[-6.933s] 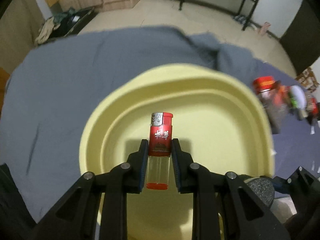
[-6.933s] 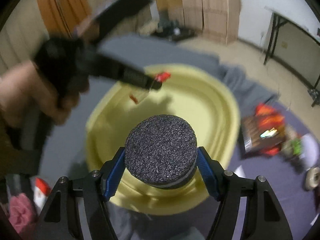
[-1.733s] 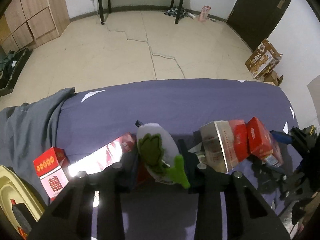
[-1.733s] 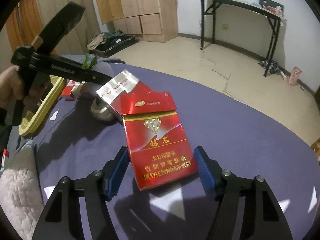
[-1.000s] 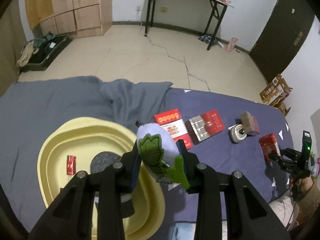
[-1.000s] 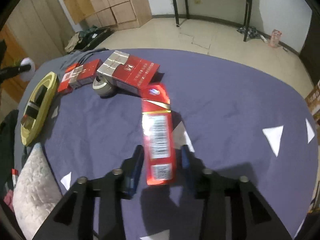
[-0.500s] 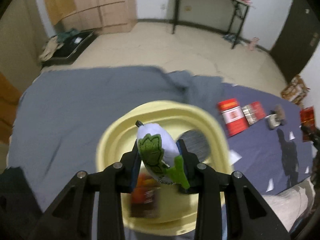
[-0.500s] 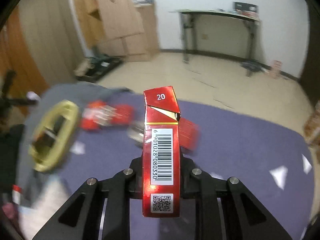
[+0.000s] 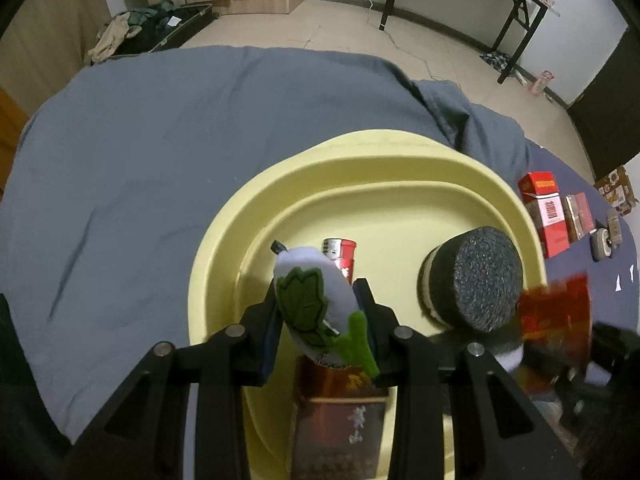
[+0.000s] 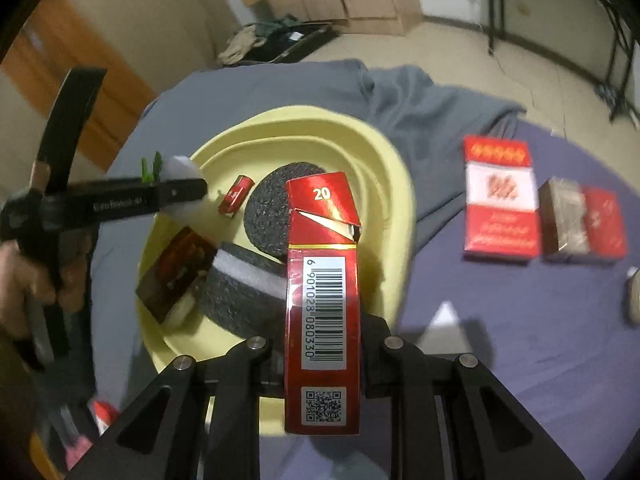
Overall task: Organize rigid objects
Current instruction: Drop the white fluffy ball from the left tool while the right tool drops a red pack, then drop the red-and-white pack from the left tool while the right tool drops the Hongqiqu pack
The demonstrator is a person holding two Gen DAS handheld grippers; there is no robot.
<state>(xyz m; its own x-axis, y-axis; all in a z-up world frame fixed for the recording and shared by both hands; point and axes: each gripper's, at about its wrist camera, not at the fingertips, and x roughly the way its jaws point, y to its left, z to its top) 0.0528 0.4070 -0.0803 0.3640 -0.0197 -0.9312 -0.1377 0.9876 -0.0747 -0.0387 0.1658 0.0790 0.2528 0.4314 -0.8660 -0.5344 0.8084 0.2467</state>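
Two loads, both carried over one yellow basin (image 9: 224,264).

Left claw (image 9: 320,312): closed on a pale fabric charm (image 9: 310,292) with green leaf patches, its long axis running forward along the fingers. It hangs above the near-left part of the basin. Directly beneath and just ahead lie a dark brown carton (image 9: 340,420) and a red lighter (image 9: 342,254); ahead and to the right stands a black foam-topped puck (image 9: 472,280). Likely release: straight down, into the gap left of the puck.

Right claw (image 10: 322,344): closed on a red cigarette pack (image 10: 322,288), held on its narrow edge, barcode face toward the camera, long axis pointing forward toward the basin (image 10: 400,184). The basin's near rim sits just ahead and to the left of this claw, so its load needs a short carry forward-left before letting go.

Further right, on the purple sheet (image 10: 520,340): a red-and-white pack (image 10: 500,200) and a brown-and-red pack (image 10: 580,220), side by side, nearer the right claw.
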